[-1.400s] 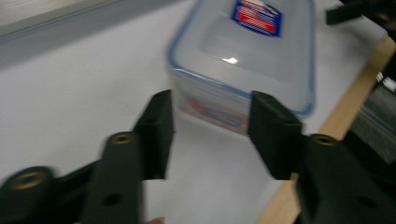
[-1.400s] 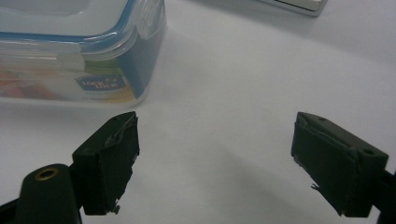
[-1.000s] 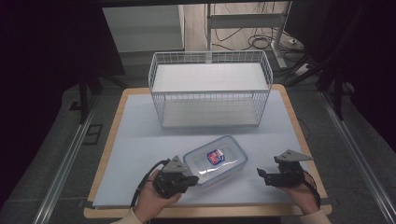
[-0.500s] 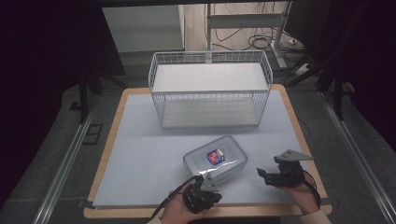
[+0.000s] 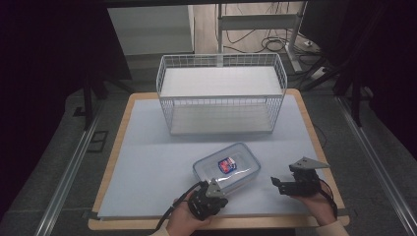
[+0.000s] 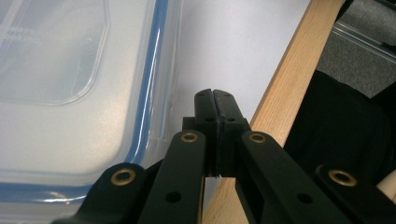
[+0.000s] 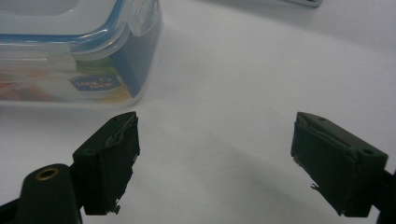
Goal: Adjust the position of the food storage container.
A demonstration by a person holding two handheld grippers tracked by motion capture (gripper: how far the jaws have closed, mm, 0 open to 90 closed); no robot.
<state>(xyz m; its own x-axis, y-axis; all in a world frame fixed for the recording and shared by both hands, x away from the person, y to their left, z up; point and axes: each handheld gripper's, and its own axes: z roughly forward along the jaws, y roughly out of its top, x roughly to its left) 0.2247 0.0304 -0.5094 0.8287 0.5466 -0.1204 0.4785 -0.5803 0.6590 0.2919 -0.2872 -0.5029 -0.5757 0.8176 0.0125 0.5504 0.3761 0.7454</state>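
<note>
A clear plastic container (image 5: 226, 168) with a blue-rimmed lid and a small sticker lies flat on the pale blue mat. My left gripper (image 5: 216, 197) is at the container's near corner, close to the table's front edge. In the left gripper view its jaws (image 6: 215, 98) are shut with nothing between them, just beside the lid's rim (image 6: 149, 84). My right gripper (image 5: 278, 185) rests to the right of the container, pointing at it. Seen from the right gripper view it (image 7: 215, 154) is open and empty above bare mat, a short way from the container's corner (image 7: 93, 65).
A white wire basket (image 5: 221, 93) stands across the back of the table. The wooden table edge (image 6: 285, 88) runs just to the right of the left jaws. Bare mat (image 5: 147, 162) lies left of the container.
My left gripper has moved from the container's left side rightward and toward the front edge, ending at its near corner. The right gripper and container have stayed put.
</note>
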